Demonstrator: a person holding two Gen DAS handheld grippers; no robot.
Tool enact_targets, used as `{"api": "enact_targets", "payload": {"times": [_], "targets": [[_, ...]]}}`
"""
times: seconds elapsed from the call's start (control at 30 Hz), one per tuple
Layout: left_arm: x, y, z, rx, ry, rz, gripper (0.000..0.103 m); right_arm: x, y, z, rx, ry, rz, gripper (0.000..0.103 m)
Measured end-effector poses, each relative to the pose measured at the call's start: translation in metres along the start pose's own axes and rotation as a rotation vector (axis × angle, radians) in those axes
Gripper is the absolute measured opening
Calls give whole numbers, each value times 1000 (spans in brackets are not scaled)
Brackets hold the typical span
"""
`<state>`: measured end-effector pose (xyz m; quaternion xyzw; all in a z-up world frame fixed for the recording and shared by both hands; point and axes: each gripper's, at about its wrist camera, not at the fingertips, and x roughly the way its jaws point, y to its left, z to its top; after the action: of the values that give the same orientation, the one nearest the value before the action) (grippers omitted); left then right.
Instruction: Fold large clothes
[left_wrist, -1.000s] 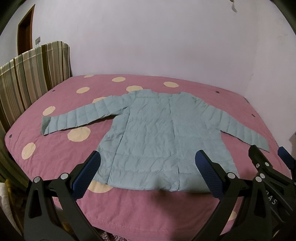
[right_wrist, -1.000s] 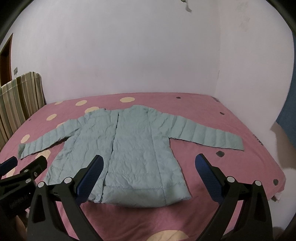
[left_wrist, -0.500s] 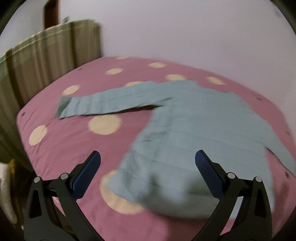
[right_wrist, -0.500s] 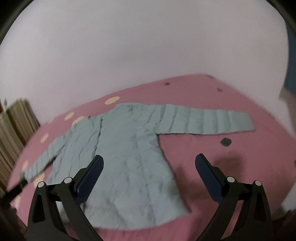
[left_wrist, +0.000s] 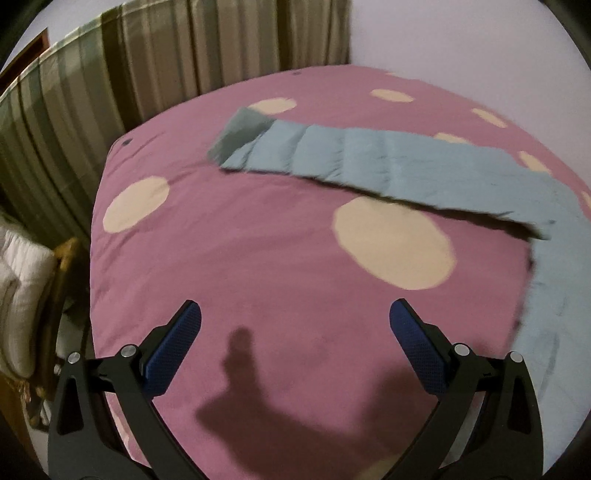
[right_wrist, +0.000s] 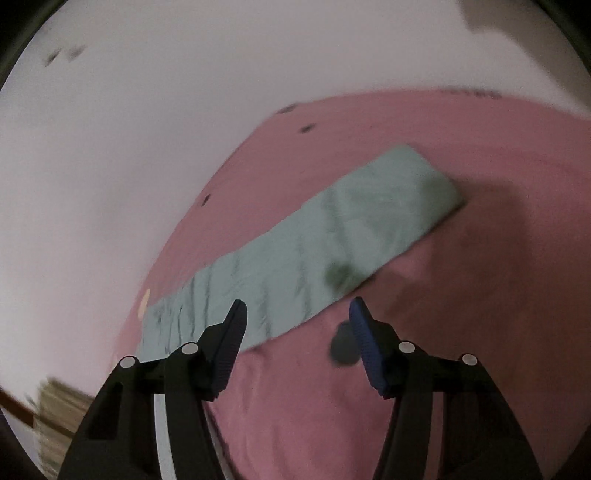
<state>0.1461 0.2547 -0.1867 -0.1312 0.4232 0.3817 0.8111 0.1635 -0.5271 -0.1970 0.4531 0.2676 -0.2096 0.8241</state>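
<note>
A pale blue-green quilted jacket lies flat on a pink bed. In the left wrist view its left sleeve (left_wrist: 369, 158) stretches across the upper bed, cuff toward the curtain, and part of the body (left_wrist: 554, 295) shows at the right edge. My left gripper (left_wrist: 294, 317) hovers open over bare bedspread, short of the sleeve. In the right wrist view the other sleeve (right_wrist: 314, 251) runs diagonally, cuff at the upper right. My right gripper (right_wrist: 297, 314) sits just short of that sleeve's near edge, its jaws closing with nothing between them.
The pink bedspread (left_wrist: 258, 258) has cream dots (left_wrist: 391, 243). A striped curtain (left_wrist: 110, 92) hangs beyond the bed's left side, with a white cushion on a wooden chair (left_wrist: 22, 295) at the lower left. A white wall (right_wrist: 147, 147) borders the bed on the right-hand view.
Both grippers swung outward and down from a full view of the jacket, each now facing one sleeve. The right gripper's jaws have narrowed; the left jaws stay wide.
</note>
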Motion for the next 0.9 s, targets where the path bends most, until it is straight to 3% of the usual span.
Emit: {"api": "enact_targets", "payload": {"times": [0.13, 0.33, 0.6, 0.77, 0.9], "targets": [[19, 0, -6, -18, 65, 9, 101, 15, -34, 11, 124, 15, 12, 58], [21, -2, -9, -15, 68, 20, 101, 22, -63, 19, 268, -21, 98, 58], [24, -2, -9, -11, 70, 25, 101, 17, -55, 23, 246, -95, 43, 55], [23, -2, -8, -5, 73, 32, 101, 35, -60, 28, 237, -70, 0, 8], [24, -3, -8, -5, 74, 33, 101, 25, -49, 36, 176, -94, 23, 6]]}}
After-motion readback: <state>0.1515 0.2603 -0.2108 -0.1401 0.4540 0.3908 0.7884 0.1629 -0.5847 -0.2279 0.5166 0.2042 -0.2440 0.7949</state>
